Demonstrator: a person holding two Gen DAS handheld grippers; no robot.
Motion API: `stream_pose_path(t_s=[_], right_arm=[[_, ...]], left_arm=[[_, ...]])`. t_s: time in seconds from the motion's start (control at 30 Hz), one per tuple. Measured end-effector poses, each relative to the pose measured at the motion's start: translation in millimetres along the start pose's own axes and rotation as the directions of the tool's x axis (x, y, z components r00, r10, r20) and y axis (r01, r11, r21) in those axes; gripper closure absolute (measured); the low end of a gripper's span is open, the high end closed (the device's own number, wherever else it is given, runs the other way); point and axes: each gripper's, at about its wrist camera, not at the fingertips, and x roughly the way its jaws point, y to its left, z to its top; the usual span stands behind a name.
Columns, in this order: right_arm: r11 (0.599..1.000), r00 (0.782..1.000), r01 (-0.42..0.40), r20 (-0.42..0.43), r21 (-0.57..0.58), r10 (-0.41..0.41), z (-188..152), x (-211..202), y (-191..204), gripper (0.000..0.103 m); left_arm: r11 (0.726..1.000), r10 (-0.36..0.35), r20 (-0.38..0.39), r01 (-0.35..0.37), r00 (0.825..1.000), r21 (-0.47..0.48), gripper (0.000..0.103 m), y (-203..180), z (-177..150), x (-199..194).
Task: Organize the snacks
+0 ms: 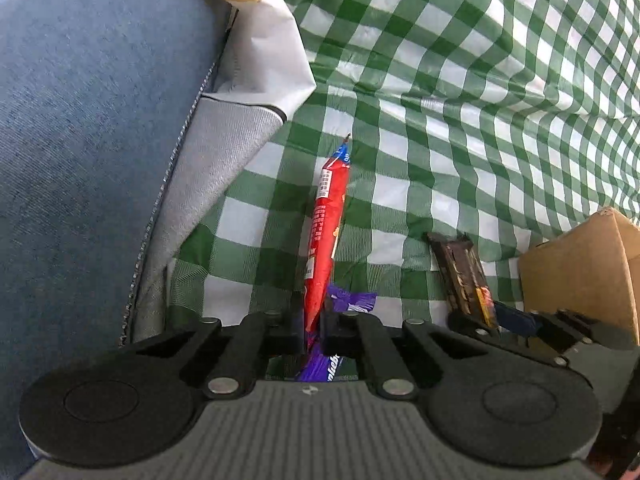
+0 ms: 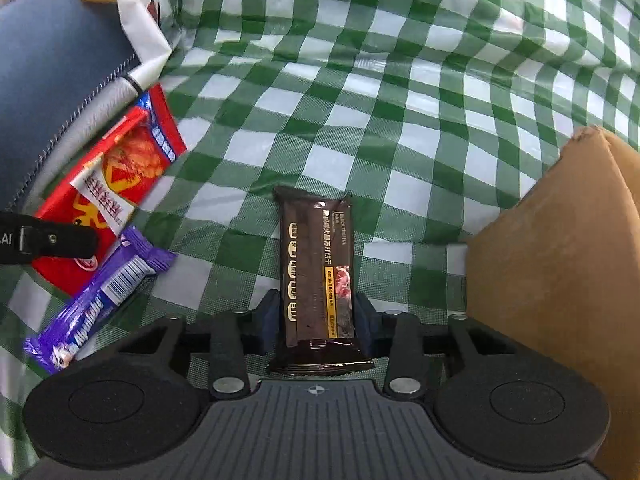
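Closest to me, my left gripper [image 1: 313, 334] has its 2 fingers pinched tight on the edge of a red snack packet [image 1: 326, 236], which stands on edge and points away from the camera over the green-and-white checked cloth [image 1: 460, 92]. Just under that packet lies a purple wafer bar [image 1: 320, 366]; in the right wrist view it lies flat on the cloth, tucked against the red packet's lower corner.

My right gripper [image 2: 318, 320] has its 2 fingers closed in against the long sides of a dark brown biscuit packet [image 2: 318, 268], label up, lengthwise along the fingers. I cannot tell from this view whether the packet is lifted or resting on the cloth. In the left wrist view that same brown packet sits off to the right, well apart from the red one.

Just right of the brown packet stands a cardboard box [image 2: 560, 248], its brown wall rising beside my right gripper. On the left, beyond the red packet, a blue bag [image 1: 92, 128] with a grey lining and an open zip edge leans over the cloth, and a white plastic bag [image 1: 264, 52] lies behind it. The checked cloth runs on, wrinkled, to the far edge.
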Motion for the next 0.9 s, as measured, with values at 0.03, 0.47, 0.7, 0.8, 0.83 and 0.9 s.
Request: stream_pose_path(t_s=[0.03, 0.47, 0.7, 0.8, 0.83, 0.9], right_arm=[[1.000, 1.000, 0.008, 0.007, -0.008, -0.008, -1.4, -3.1, 0.2, 0.063], [0.995, 0.992, 0.004, 0.127, -0.102, 0.009, -49.6, -119.5, 0.1, 0.088], [0.988, 0.985, -0.085, 0.141, -0.127, 0.103, -101.0, -173.6, -3.5, 0.102], [0.984, 0.982, -0.127, 0.125, -0.123, 0.142, -123.6, -175.5, -4.3, 0.101], [0.983, 0.981, -0.140, 0.118, -0.121, 0.155, -129.4, -172.4, -4.8, 0.100], [0.982, 0.980, -0.150, 0.112, -0.114, 0.163, -142.2, -162.9, -2.4, 0.097]], left_arm=[[1.000, 0.003, 0.008, -0.003, 1.000, -0.001, 0.097, 0.2, -0.4, -2.7], [0.991, -0.117, 0.088, 0.122, 0.989, -0.049, 0.098, -12.4, -49.1, -63.2], [0.974, -0.184, 0.032, 0.186, 0.982, -0.127, 0.098, 1.2, -92.5, -85.0], [0.959, -0.222, -0.021, 0.215, 0.975, -0.185, 0.098, 10.9, -111.0, -87.8], [0.945, -0.256, -0.056, 0.238, 0.965, -0.223, 0.098, 14.6, -117.3, -84.4], [0.945, -0.258, -0.117, 0.225, 0.959, -0.239, 0.097, 16.3, -123.6, -77.4]])
